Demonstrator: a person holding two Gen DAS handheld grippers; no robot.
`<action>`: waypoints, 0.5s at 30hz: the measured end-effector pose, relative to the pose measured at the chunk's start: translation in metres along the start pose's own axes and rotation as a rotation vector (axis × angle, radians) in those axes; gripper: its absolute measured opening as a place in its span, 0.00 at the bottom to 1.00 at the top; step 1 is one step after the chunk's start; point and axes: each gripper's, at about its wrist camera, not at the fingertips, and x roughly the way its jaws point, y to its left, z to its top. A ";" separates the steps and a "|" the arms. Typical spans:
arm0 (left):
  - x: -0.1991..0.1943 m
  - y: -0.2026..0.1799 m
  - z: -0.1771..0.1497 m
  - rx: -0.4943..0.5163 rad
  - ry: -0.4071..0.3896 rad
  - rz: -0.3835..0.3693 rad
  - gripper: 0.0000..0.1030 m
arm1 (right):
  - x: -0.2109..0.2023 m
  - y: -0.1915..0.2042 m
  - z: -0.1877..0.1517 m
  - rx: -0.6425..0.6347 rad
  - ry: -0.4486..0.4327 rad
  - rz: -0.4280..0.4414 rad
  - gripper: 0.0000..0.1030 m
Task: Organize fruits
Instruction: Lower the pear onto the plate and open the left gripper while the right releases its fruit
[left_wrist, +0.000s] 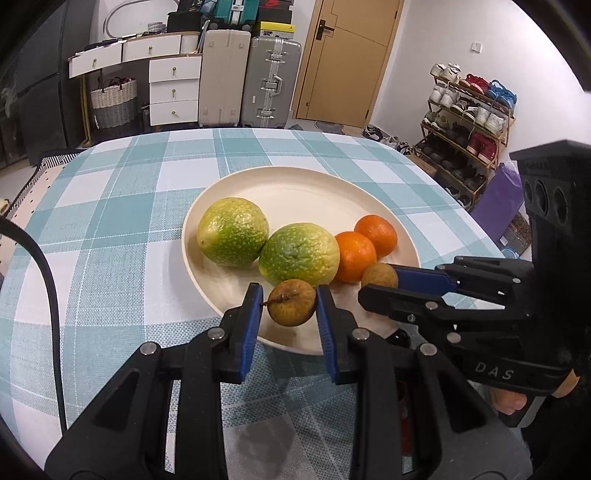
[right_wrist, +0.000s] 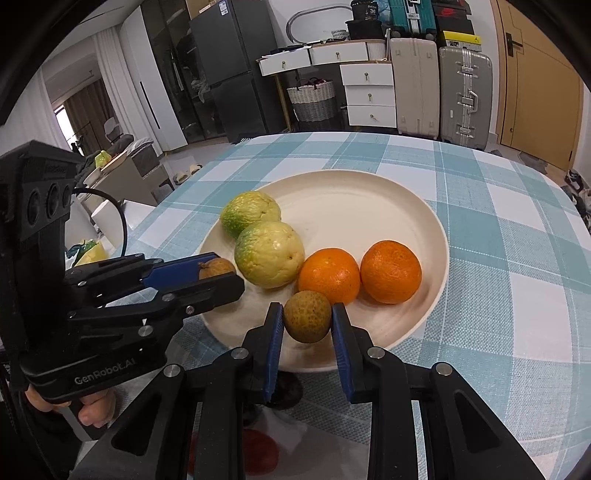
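A cream plate (left_wrist: 295, 192) (right_wrist: 369, 199) on the checked tablecloth holds two green-yellow citrus fruits (left_wrist: 232, 232) (right_wrist: 269, 254) and two oranges (left_wrist: 355, 256) (right_wrist: 390, 271). My left gripper (left_wrist: 289, 301) is shut on a small brown longan (left_wrist: 291, 302) with a short stem, over the plate's near rim. My right gripper (right_wrist: 307, 315) is shut on a second brown longan (right_wrist: 307, 316), beside the oranges. Each gripper shows in the other's view: the right gripper (left_wrist: 384, 284) holds its longan (left_wrist: 379, 275), and the left gripper (right_wrist: 221, 275) holds its longan (right_wrist: 216, 267).
The round table with its teal-and-white checked cloth (left_wrist: 122, 206) (right_wrist: 498, 229) extends around the plate. A black cable (left_wrist: 48, 280) hangs at the left. Suitcases (left_wrist: 271, 83), drawers and a shoe rack (left_wrist: 469, 122) stand beyond the table.
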 end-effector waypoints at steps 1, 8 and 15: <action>0.000 0.000 0.000 0.001 0.001 0.000 0.25 | 0.001 -0.002 0.001 0.000 -0.001 -0.006 0.26; -0.001 -0.003 -0.001 0.011 -0.003 0.006 0.25 | 0.005 -0.013 0.005 0.018 -0.008 -0.031 0.26; -0.005 -0.004 -0.003 0.019 -0.018 0.021 0.26 | 0.000 -0.012 0.004 0.013 -0.016 -0.042 0.29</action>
